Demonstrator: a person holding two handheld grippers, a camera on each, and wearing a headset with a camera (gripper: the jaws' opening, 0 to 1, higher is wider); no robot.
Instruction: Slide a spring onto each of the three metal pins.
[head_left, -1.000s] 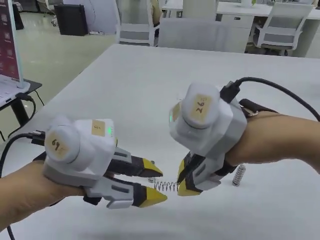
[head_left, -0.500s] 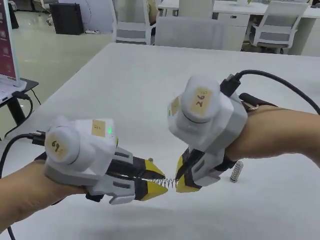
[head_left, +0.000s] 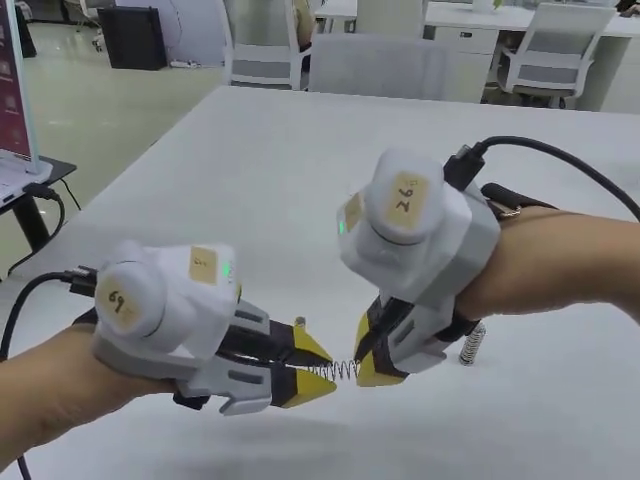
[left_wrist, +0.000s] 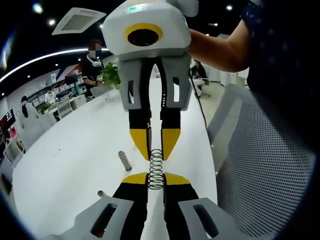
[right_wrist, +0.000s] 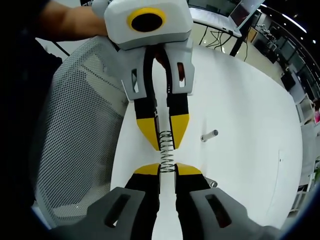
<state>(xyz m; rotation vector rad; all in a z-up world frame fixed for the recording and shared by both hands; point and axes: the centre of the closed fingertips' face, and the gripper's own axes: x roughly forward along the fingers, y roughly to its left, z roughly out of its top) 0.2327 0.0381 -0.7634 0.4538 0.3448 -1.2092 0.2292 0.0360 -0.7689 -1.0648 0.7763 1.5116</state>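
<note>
A spring was held between both grippers above the table.
The left gripper and right gripper each closed narrowly on one end, hiding both ends. A second spring lay partly behind the right gripper, and what looked like a pin lay nearby.

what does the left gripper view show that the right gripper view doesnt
Left gripper view: a loose spring standing upright on the white table. Right gripper view: a metal pin lying on the table. Both: the held spring spanning between the left gripper and the right gripper, each closed on one end, and a grey mesh chair beside the table.
</note>
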